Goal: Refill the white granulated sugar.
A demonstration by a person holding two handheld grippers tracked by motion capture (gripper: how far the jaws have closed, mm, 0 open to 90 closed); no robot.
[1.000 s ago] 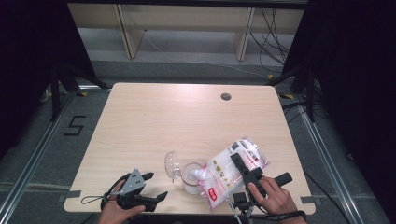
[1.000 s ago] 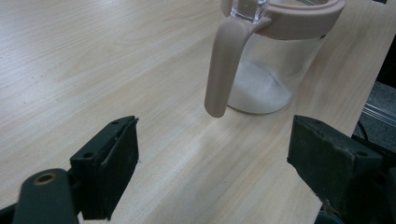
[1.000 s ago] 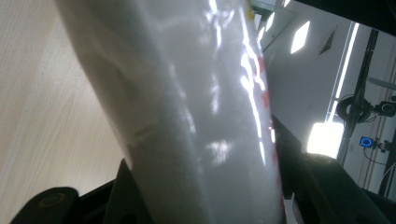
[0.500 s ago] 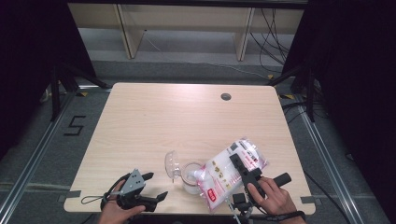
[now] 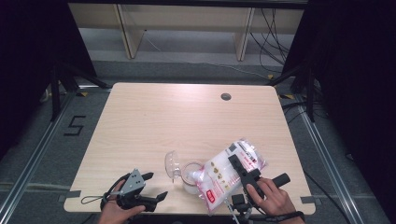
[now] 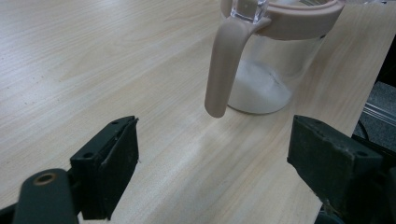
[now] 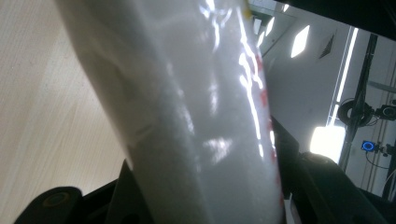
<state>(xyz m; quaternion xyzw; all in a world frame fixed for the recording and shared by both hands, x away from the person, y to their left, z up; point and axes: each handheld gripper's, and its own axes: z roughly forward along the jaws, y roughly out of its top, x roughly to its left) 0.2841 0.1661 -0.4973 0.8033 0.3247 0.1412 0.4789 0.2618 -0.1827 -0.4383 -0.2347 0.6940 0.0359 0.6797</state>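
A clear jar with a beige rim and handle stands near the table's front edge, its clear lid flipped open to the left. White powder lies in its bottom. My right gripper is shut on a white plastic bag with red print, tilted with its lower end over the jar's mouth. The bag sits between the jaws in the right gripper view. My left gripper rests open at the front left, jaws wide and pointing at the jar, holding nothing.
The light wooden table has a dark cable hole at the back right. Wooden shelving and cables lie beyond the far edge. Dark frames stand at both sides.
The bag and right gripper shifted slightly, the bag tilting a little more over the jar. The left gripper has stayed still.
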